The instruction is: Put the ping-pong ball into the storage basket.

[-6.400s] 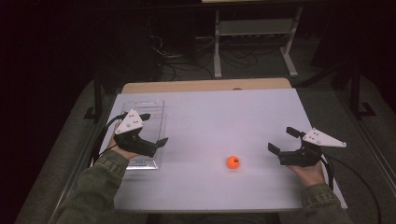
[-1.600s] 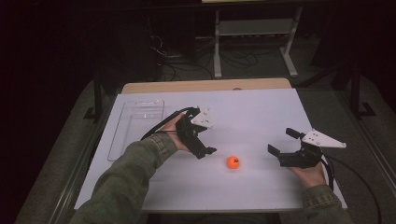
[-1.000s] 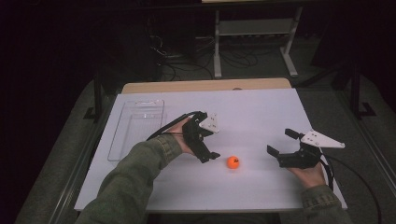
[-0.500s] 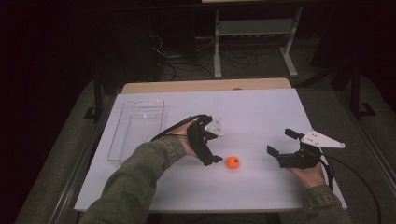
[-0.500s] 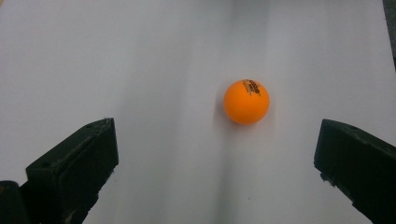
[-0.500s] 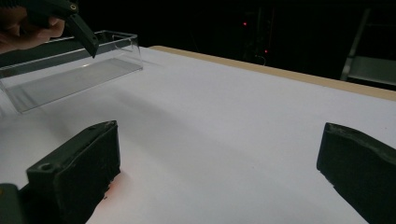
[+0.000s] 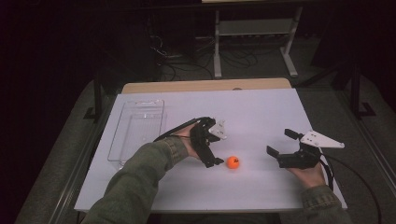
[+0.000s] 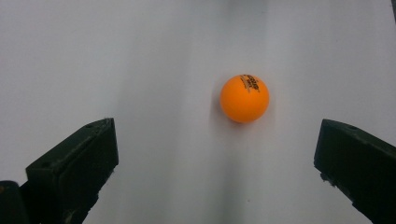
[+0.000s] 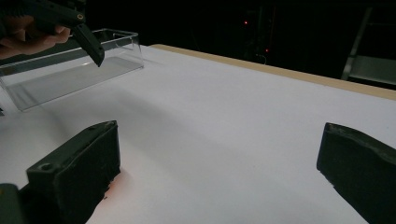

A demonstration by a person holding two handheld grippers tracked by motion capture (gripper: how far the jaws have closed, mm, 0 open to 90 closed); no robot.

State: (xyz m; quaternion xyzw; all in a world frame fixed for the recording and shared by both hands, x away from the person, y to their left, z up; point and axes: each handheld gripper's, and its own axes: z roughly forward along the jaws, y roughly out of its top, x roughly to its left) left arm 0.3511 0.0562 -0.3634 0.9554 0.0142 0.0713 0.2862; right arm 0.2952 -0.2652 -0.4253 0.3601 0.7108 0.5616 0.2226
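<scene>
Left jaws: seen in the left gripper view, the two black jaws stand wide apart with nothing between them, low at either side of the frame.
Left gripper (image 7: 212, 149): in the high view it hangs just beside the ball on the person's left, jaws tipped down toward the sheet.
Ball (image 8: 244, 98): an orange table-tennis ball resting on the white table (image 7: 261, 112), ahead of the jaw tips and nearer the right-hand jaw than the left; it is not yet between them.
Step in hand: judged to be the approach for a pinch on the ball.
Doing it well: shift the gripper so the ball sits midway between the jaws, then carry the tips forward until they flank its widest part before closing.
Closing: squeeze slowly and evenly; a light, round ball will likely roll or squirt away if one jaw touches first or the pinch lands above its middle.
Height: keep the tips close over the sheet without scraping it.
Right gripper (image 7: 288, 150): held low over the table well to the right of the ball, jaws apart and empty; best kept there, out of the way.
Tray (image 7: 138, 126): a clear plastic tray at the far left of the table, empty, probably where the ball belongs.
</scene>
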